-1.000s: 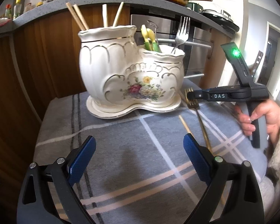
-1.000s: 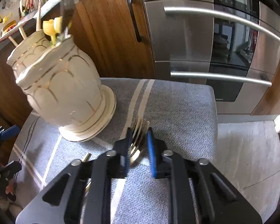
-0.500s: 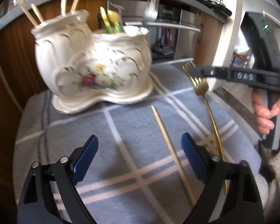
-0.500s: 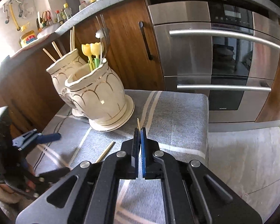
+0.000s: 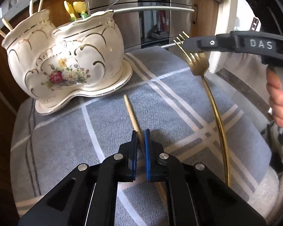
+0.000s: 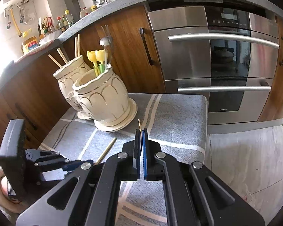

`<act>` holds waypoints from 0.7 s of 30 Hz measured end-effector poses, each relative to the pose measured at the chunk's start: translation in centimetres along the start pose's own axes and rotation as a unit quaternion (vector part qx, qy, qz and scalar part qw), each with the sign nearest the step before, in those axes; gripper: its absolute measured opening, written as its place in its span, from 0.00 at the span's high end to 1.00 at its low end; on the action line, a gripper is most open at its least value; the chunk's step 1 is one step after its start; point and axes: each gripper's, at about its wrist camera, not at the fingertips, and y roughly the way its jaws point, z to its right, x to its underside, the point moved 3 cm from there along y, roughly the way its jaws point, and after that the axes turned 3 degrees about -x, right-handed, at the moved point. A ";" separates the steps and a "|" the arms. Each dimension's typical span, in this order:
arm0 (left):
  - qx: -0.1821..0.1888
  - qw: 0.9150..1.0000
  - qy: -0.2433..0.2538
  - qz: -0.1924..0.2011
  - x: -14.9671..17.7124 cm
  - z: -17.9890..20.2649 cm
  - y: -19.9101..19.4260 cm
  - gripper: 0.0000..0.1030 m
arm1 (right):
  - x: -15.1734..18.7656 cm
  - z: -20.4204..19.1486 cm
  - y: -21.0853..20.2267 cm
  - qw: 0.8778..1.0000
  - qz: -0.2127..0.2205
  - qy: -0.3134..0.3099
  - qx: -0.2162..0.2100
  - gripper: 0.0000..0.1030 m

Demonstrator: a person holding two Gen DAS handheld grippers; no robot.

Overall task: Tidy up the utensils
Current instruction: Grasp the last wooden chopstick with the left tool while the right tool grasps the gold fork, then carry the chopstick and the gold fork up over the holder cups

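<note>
So the left hand-held gripper (image 5: 140, 141), wide apart half a second earlier, had now pinched the chopstick (image 5: 131, 111) lying right under it on the table (image 5: 66, 131). The right hand-held gripper (image 6: 141, 137) was clamped on the gold fork (image 5: 199, 66), lifted beside the holder (image 5: 66, 60). Both looked ready for dropping in.

Glossy glazed ceramic holder (image 5: 66, 64), shiny gold metal fork (image 5: 213, 101), woven cloth (image 5: 107, 113).
</note>
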 end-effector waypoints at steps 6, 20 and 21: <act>0.029 0.999 -0.012 0.027 0.7 -2.1 -1.8 0.95 | -0.5 -1.5 -2.0 0.999 0.033 -0.010 -0.001 0.98; 0.041 0.979 -0.050 0.194 -0.9 -8.5 -11.3 0.95 | -4.9 -6.8 -8.0 0.983 0.166 -0.058 0.051 0.98; 0.037 0.976 -0.055 0.209 -1.6 -9.3 -11.9 0.95 | -5.3 -7.1 -8.3 0.982 0.174 -0.059 0.053 0.98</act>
